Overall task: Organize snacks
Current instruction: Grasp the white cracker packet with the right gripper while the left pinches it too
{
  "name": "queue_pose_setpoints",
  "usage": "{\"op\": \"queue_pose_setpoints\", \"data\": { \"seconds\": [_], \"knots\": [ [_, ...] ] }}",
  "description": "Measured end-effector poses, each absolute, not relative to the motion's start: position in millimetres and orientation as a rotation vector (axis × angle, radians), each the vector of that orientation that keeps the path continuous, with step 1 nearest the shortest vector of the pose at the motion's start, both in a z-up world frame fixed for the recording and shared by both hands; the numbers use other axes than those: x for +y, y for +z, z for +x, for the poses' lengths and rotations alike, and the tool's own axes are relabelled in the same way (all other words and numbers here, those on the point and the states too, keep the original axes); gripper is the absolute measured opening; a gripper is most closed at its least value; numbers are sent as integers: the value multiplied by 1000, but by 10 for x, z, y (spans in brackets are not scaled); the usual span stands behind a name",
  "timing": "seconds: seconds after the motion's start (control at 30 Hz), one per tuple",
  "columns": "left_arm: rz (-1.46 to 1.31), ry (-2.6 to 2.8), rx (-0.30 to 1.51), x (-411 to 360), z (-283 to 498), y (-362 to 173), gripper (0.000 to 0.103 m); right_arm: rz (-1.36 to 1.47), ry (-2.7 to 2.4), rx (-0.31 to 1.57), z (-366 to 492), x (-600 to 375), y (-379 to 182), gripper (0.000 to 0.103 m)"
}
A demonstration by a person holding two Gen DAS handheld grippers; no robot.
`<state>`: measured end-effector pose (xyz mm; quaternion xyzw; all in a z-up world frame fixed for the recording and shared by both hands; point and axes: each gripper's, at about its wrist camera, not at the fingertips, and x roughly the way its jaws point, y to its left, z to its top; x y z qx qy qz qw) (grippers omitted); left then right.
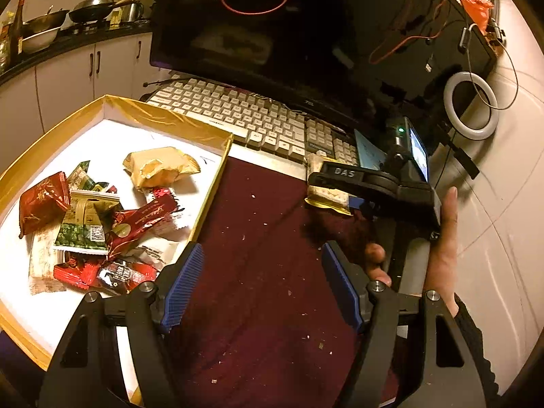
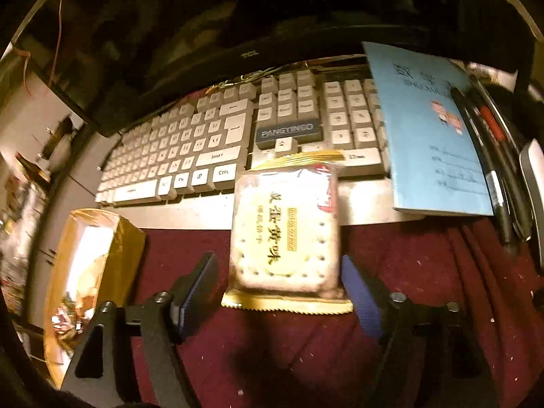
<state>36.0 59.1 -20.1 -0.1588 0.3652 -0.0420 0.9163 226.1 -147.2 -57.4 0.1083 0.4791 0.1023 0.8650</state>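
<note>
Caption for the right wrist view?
Open right gripper straddles a cracker packet on red cloth before a keyboard.

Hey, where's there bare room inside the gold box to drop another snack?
The gold-rimmed box has bare white floor along its far side, between the rim and the crumpled yellow packet, and at its near corner. The wrappers crowd its left middle. Outside, the dark red cloth lies bare between the box and the cracker packet.
</note>
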Motion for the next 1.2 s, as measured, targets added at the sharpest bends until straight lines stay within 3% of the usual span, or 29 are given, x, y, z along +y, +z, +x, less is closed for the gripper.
{"op": "queue_pose_setpoints", "data": {
  "seconds": [0.1, 0.17, 0.5, 0.93, 1.1, 1.2],
  "knots": [
    [-335, -72, 750, 621, 353, -194, 72, 124, 175, 1003, 2282, -1329, -603, 82],
    [-343, -73, 749, 639, 349, -188, 72, 52, 149, 1012, 2286, -1256, -645, 70],
    [-420, -229, 802, 611, 523, -197, 72, 167, 354, 1003, 1498, -1561, -566, 70],
    [-482, -346, 906, 361, 685, -423, 71, 103, 633, 971, 478, -1420, -494, 70],
    [-449, -343, 923, 319, 687, -448, 57, 90, 683, 940, 491, -1318, -476, 70],
    [-428, -351, 934, 303, 683, -468, 37, 92, 713, 933, 471, -1285, -460, 70]
  ]
}}
